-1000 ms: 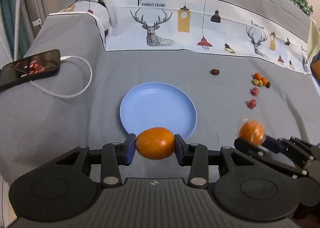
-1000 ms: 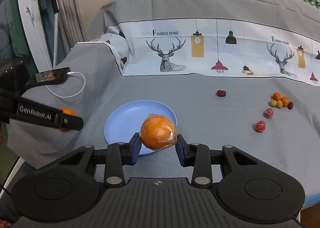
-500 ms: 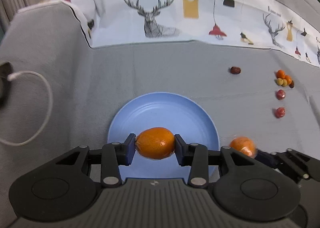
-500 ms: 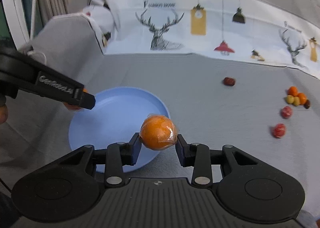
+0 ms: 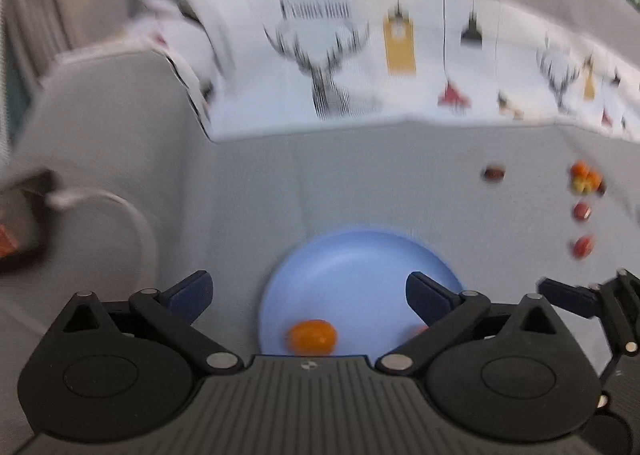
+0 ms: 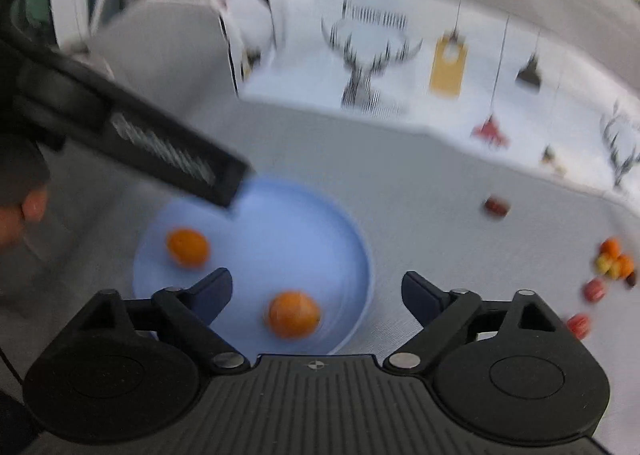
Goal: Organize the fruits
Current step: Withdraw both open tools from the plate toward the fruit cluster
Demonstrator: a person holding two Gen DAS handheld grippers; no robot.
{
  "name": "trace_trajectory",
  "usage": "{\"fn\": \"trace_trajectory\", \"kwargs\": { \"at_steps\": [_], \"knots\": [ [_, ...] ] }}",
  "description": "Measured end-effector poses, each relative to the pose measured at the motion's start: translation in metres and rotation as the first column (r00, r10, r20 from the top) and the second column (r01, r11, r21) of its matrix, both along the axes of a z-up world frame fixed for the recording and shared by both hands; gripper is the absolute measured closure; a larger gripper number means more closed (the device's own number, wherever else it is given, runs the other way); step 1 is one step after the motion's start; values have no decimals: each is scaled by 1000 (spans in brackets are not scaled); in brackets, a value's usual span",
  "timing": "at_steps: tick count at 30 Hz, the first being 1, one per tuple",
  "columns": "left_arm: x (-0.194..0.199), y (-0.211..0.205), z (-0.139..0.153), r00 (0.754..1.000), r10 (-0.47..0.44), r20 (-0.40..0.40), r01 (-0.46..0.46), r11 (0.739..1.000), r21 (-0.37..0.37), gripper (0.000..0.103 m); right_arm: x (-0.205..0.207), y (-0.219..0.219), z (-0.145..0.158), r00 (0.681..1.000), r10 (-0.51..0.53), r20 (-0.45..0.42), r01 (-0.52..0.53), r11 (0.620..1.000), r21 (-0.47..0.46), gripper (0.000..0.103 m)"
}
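Both views are motion-blurred. A light blue plate [image 5: 360,267] lies on the grey cloth; it also shows in the right wrist view [image 6: 280,223]. Two oranges lie in it: one [image 6: 188,248] at the left, also in the left wrist view [image 5: 313,336], and a wrapped one [image 6: 294,314] at the front. My left gripper [image 5: 308,293] is open and empty above the plate's near edge. My right gripper [image 6: 316,289] is open and empty above the wrapped orange. The left gripper's finger [image 6: 160,147] crosses the right wrist view at upper left.
A dark date [image 5: 495,172], a cluster of small orange and yellow fruits [image 5: 585,178] and two red fruits [image 5: 582,211] lie on the cloth at right. A phone [image 5: 20,223] with a white cable [image 5: 132,215] lies at left. A deer-print cloth [image 5: 360,67] hangs behind.
Both grippers opened and let go of their oranges, which now lie in the blue plate. Both grippers lifted and pulled back a little.
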State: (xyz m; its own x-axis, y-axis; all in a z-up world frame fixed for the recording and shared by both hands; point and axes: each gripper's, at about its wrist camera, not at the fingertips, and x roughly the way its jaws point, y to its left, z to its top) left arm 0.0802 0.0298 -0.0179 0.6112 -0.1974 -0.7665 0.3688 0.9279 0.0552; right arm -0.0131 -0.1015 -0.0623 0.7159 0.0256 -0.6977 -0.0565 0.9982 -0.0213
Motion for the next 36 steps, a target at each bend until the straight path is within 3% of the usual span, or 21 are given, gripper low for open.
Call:
{"fn": "trace_trajectory", "kwargs": {
  "at_steps": [3, 9, 13, 24, 31, 36],
  "knots": [
    [-29, 21, 21, 999, 44, -8, -44, 999, -9, 0, -34, -10, 29, 1000, -7, 30, 7, 1000, 31, 4],
    [-93, 45, 24, 990, 85, -109, -84, 996, 15, 0, -111, -10, 54, 996, -83, -16, 85, 989, 124, 3],
    [-134, 50, 30, 991, 80, -102, -79, 997, 22, 0, -143, -3, 65, 994, -106, 24, 103, 991, 84, 3],
    [-191, 47, 63, 999, 50, -9, -50, 999, -15, 0, -194, 5, 98, 979, -92, 180, 84, 995, 52, 1],
    [-206, 51, 77, 998, 53, 41, -52, 998, -36, 0, -208, 7, 109, 970, -91, 224, 82, 995, 50, 1],
    [-210, 58, 77, 997, 73, 35, -72, 996, -45, 0, -210, 9, 108, 971, -76, 224, 66, 996, 52, 1]
  ]
}}
